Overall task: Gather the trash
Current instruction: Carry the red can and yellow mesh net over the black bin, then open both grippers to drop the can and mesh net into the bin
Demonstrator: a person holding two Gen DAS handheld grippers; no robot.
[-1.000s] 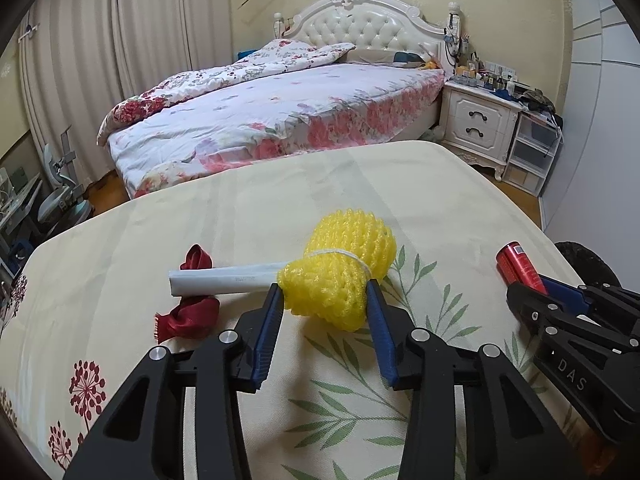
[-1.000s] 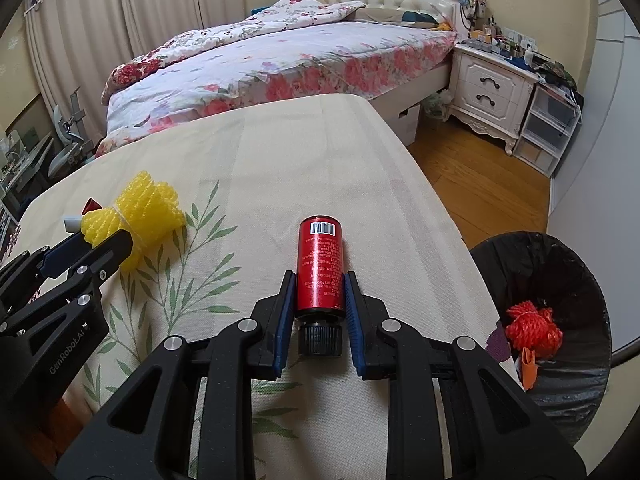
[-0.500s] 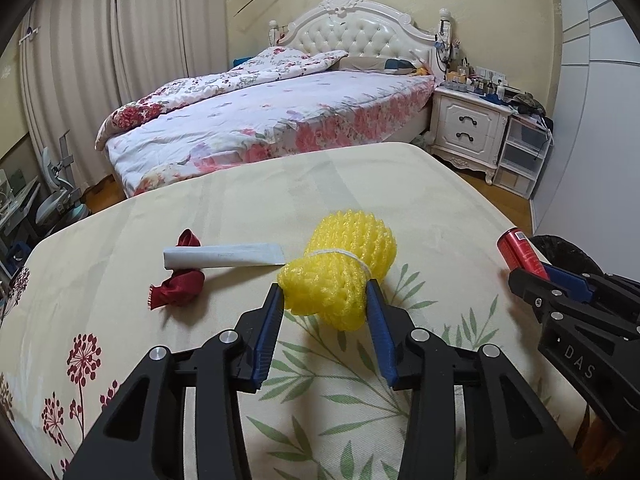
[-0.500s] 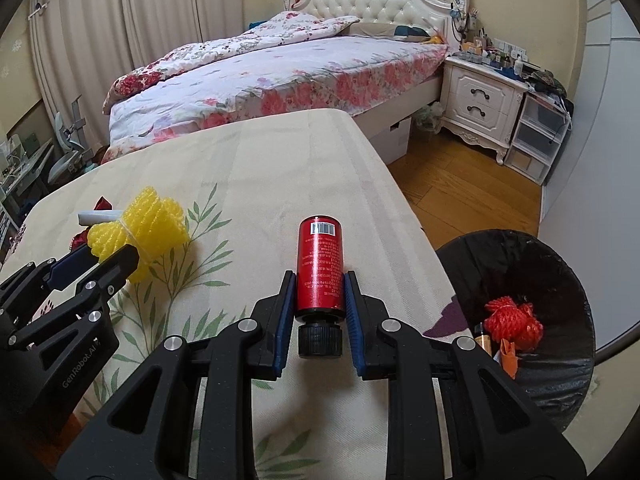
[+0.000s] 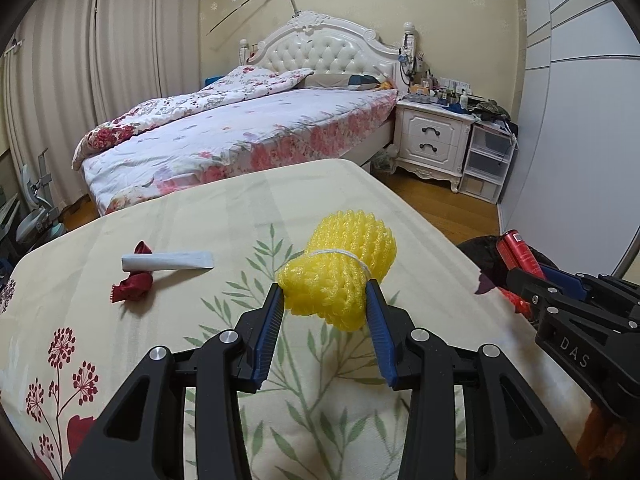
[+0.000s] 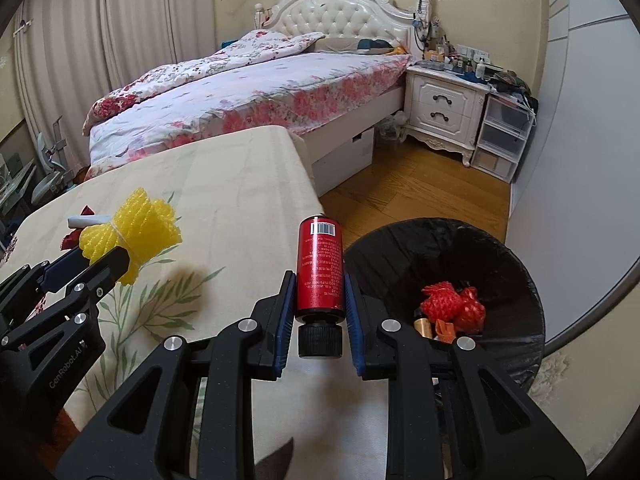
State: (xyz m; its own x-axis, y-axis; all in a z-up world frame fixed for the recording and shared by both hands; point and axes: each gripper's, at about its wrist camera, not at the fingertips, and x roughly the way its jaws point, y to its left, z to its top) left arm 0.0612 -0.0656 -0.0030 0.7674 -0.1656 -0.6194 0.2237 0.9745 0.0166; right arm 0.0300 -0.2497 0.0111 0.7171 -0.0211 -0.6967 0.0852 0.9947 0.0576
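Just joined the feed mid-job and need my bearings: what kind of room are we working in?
A home bedroom, most likely: a made bed with a tufted white headboard, a nightstand beside it, and curtains along the wall.

Yellow foam net (image 5: 340,270): bunched, string-tied, raised above cloth. Red bottle (image 6: 319,268): black cap nearest, barcode end far. White paper roll (image 5: 168,260), red scrap (image 5: 134,284): lying far left. Black-lined bin (image 6: 516,280): right, holds red netting.
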